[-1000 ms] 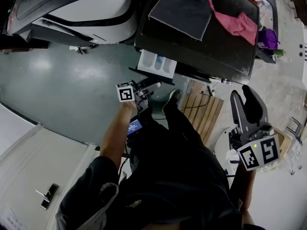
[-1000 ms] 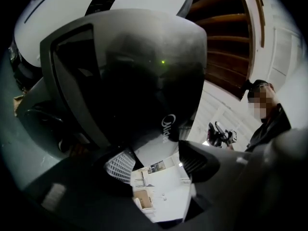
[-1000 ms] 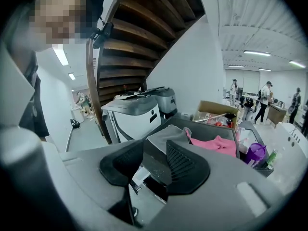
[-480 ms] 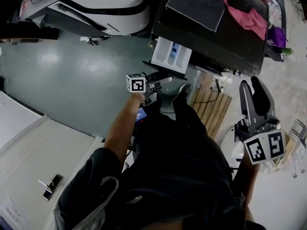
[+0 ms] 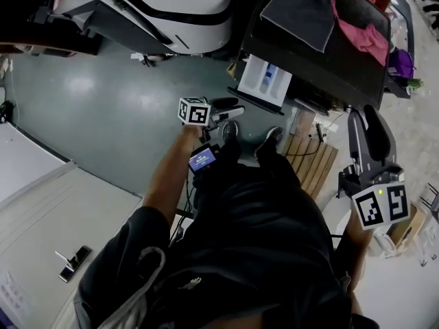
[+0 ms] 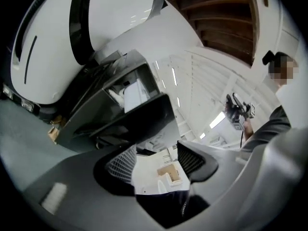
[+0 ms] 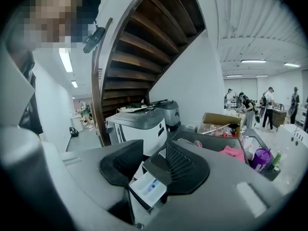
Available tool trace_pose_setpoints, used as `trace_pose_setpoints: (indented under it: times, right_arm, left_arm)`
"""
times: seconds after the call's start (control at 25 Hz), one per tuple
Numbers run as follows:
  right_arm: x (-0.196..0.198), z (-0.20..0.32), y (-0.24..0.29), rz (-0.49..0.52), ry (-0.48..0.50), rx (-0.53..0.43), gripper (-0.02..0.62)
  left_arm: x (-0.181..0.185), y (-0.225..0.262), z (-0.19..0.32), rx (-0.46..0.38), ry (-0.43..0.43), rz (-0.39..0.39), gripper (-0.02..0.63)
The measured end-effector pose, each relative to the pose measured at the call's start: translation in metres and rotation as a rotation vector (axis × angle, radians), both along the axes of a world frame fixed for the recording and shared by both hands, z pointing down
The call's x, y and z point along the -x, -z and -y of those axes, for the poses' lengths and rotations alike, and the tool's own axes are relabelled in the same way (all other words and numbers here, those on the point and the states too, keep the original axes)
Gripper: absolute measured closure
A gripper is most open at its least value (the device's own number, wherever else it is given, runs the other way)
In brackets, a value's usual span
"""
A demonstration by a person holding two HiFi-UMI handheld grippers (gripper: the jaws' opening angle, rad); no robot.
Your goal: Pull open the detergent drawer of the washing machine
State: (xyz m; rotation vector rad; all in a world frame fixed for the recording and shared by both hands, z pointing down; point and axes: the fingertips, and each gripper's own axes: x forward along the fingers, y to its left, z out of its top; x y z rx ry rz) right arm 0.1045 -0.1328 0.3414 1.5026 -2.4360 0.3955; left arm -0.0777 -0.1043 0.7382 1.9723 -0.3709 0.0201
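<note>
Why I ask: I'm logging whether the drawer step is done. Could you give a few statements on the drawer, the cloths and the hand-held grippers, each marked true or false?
1. The drawer stands pulled out of the washer. True.
2. The left hand-held gripper grips the drawer. False: it is clear of the drawer, its jaws closing with nothing between them.
3. A pink cloth lies on the washer. True.
4. The grey towel hangs from the drawer. False: it lies on top of the washer, beside the pink cloth.
5. The right hand-held gripper holds a bottle. False: its jaws stand apart and empty.
</note>
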Motion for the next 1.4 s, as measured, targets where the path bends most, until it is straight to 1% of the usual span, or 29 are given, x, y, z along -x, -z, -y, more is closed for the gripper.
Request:
trace_pose_setpoints:
  times: [0.12, 0.24, 0.44, 0.6, 0.72, 0.8, 0.88, 1.0, 1.12, 1.28, 1.4]
  right_arm:
    - [0.012, -0.001, 0.008, 0.012, 0.007, -0.026, 0.462]
    - [0.025, -0.001, 0.015, 0.029, 0.022, -0.050, 0.462]
    - [0.039, 0.000, 0.028, 0.045, 0.044, -0.090, 0.462]
    - [0.042, -0.001, 0.036, 0.055, 0.049, -0.114, 0.462]
    - [0.044, -0.003, 0.042, 0.061, 0.055, -0.132, 0.462]
    - [0.045, -0.004, 0.045, 0.067, 0.056, -0.143, 0.462]
    - [0.045, -0.005, 0.049, 0.072, 0.056, -0.153, 0.462]
    - [0.045, -0.007, 0.053, 0.076, 0.056, -0.168, 0.462]
    - [0.044, -0.009, 0.057, 0.078, 0.053, -0.182, 0.462]
    - [0.041, -0.015, 0.064, 0.085, 0.043, -0.203, 0.462]
    - [0.036, -0.020, 0.070, 0.089, 0.032, -0.227, 0.462]
  left_arm:
    - [0.028, 0.020, 0.007, -0.068, 0.001, 0.053, 0.291]
    - [0.057, 0.041, 0.012, -0.145, -0.002, 0.130, 0.291]
    - [0.099, 0.091, 0.019, -0.315, -0.021, 0.250, 0.291]
    - [0.120, 0.147, 0.021, -0.446, -0.020, 0.297, 0.291]
    - [0.130, 0.188, 0.025, -0.528, 0.000, 0.342, 0.291]
    - [0.135, 0.213, 0.029, -0.566, 0.022, 0.384, 0.291]
    - [0.138, 0.239, 0.033, -0.624, 0.042, 0.438, 0.291]
    - [0.141, 0.286, 0.039, -0.758, 0.097, 0.527, 0.293]
    - [0.144, 0.336, 0.047, -0.900, 0.191, 0.610, 0.295]
    - [0.138, 0.404, 0.044, -1.056, 0.288, 0.633, 0.295]
    - [0.130, 0.450, 0.038, -1.135, 0.349, 0.631, 0.295]
